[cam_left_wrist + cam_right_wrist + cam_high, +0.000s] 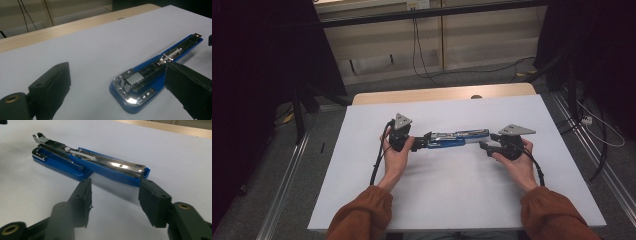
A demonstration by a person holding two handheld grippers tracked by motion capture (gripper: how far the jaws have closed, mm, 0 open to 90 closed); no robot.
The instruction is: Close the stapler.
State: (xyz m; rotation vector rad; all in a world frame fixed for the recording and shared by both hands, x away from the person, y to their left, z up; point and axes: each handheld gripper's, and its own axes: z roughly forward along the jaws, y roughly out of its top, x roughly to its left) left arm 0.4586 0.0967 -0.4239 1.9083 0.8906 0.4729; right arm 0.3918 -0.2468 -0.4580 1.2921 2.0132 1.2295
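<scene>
A blue stapler [457,138] with a chrome magazine lies swung open flat on the white table top [447,195], lengthwise between my two grippers. At its left end my left gripper [424,142] stands open. In the left gripper view the jaws [116,72] are spread wide, and the stapler [150,75] lies just ahead, close to the right pad [185,85]. My right gripper [486,145] sits at the stapler's right end. Its jaws [115,184] are partly apart with nothing between them, and the stapler [95,165] lies just beyond the fingertips.
The white top covers a wooden table whose bare edge [442,93] shows at the far side. Black cables [419,55] hang and run over the floor behind it. Dark curtains stand left and right, and metal rails [287,185] flank the table.
</scene>
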